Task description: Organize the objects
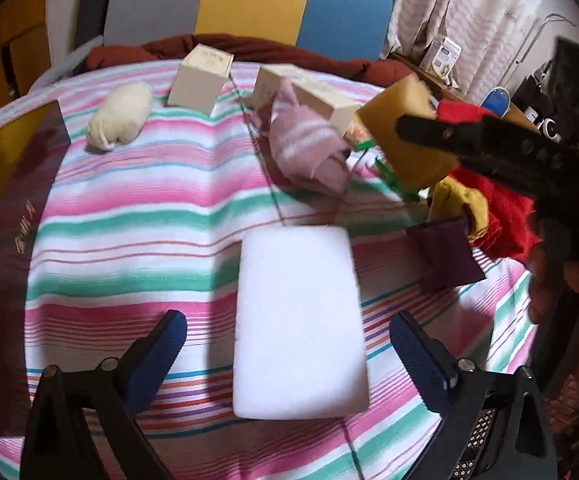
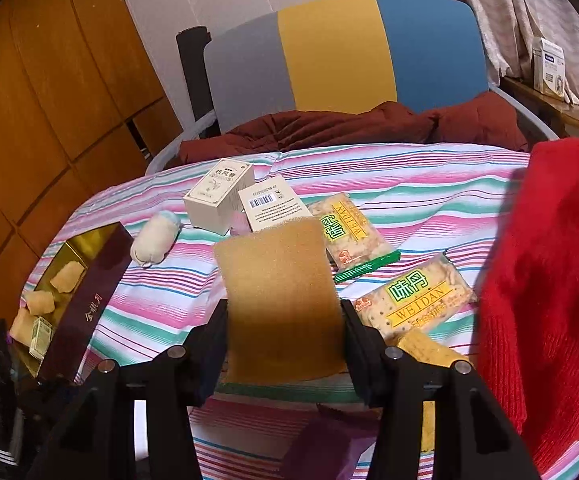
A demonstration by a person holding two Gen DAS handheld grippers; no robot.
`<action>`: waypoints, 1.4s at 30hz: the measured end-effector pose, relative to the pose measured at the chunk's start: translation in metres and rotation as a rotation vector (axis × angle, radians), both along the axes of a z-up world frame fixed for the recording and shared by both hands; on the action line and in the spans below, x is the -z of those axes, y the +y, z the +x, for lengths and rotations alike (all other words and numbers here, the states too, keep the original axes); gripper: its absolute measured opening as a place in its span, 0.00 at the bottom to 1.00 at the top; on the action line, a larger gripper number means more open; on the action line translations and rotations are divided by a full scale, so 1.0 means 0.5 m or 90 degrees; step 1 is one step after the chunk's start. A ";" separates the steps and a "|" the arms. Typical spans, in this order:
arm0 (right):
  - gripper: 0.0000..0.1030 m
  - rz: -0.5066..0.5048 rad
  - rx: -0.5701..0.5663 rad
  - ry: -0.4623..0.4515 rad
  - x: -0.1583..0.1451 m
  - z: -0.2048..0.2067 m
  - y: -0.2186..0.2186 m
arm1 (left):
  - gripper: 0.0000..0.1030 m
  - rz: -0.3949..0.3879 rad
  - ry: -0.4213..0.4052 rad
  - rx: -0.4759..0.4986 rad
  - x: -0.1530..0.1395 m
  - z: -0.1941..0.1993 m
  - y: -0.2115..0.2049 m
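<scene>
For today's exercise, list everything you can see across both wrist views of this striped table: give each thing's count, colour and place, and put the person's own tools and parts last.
Foam block: one, white, flat on the cloth between the open left fingers.
Sponge: one, yellow-brown, clamped in the right gripper.
Cartons: two, cream, at the far side.
Rolled sock: one, cream, left of the cartons.
Striped sock: one, pink, against a carton.
Cracker packets: two, yellow-green, right of the sponge.
Long box: one, maroon, left edge, open.
Red cloth: one, right edge.
Purple pouch: one, near side.
Chair: one, grey, yellow, blue, behind.
Tablecloth: one, striped.
Left gripper: open.
Right gripper: shut on sponge.
</scene>
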State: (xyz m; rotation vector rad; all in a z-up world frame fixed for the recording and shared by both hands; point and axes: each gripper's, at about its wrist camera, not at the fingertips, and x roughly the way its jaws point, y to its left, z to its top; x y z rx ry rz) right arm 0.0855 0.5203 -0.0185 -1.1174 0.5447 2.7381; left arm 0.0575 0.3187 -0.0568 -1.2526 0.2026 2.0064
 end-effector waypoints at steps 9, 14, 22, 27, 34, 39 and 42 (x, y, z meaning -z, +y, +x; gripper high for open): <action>0.51 0.007 -0.013 0.000 0.000 -0.004 -0.011 | 0.56 0.001 0.034 0.014 0.009 0.015 -0.005; 0.51 0.015 -0.020 -0.005 0.003 -0.004 -0.017 | 0.56 0.020 0.031 0.006 0.010 0.023 -0.029; 0.51 0.015 -0.020 -0.012 0.008 -0.005 -0.016 | 0.56 0.025 0.063 0.000 0.000 0.045 -0.058; 0.51 0.019 -0.021 -0.014 0.009 -0.006 -0.020 | 0.56 0.046 0.066 -0.013 -0.016 0.050 -0.085; 0.51 0.028 -0.028 -0.004 0.007 -0.004 -0.029 | 0.56 0.072 0.092 -0.010 -0.044 0.061 -0.114; 0.51 0.029 -0.037 0.020 -0.002 0.000 -0.034 | 0.56 0.092 0.099 -0.018 -0.064 0.064 -0.142; 0.51 0.029 -0.050 0.018 0.002 -0.003 -0.042 | 0.56 0.106 0.095 -0.034 -0.075 0.054 -0.163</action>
